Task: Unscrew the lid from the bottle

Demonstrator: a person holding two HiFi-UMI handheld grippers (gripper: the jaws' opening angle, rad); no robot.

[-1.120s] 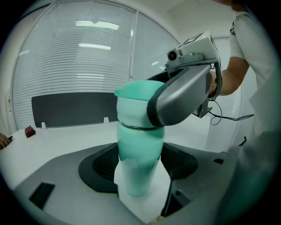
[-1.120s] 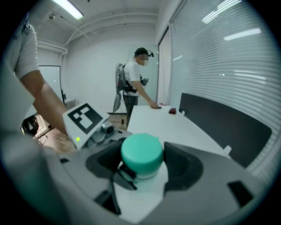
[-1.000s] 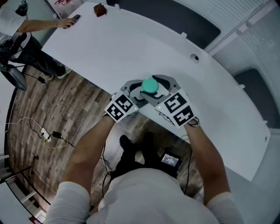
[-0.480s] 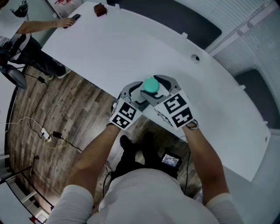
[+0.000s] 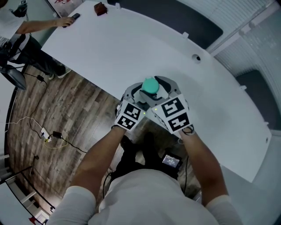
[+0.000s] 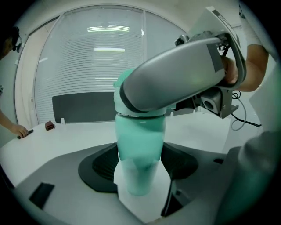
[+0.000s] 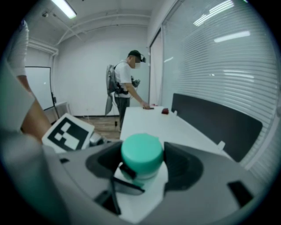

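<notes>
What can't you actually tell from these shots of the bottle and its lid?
How far the lid is unscrewed: in the left gripper view, fingers of the right gripper cover most of it.
The body of the bottle in the head view: hidden beneath its lid.
The brown thing at the table's far end: too small to identify.

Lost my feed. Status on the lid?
Left gripper shut on bottle. Right gripper shut on lid. Lid on bottle. Nothing in the way.

Matt plastic lid (image 7: 141, 154), translucent bottle (image 6: 140, 147)
</notes>
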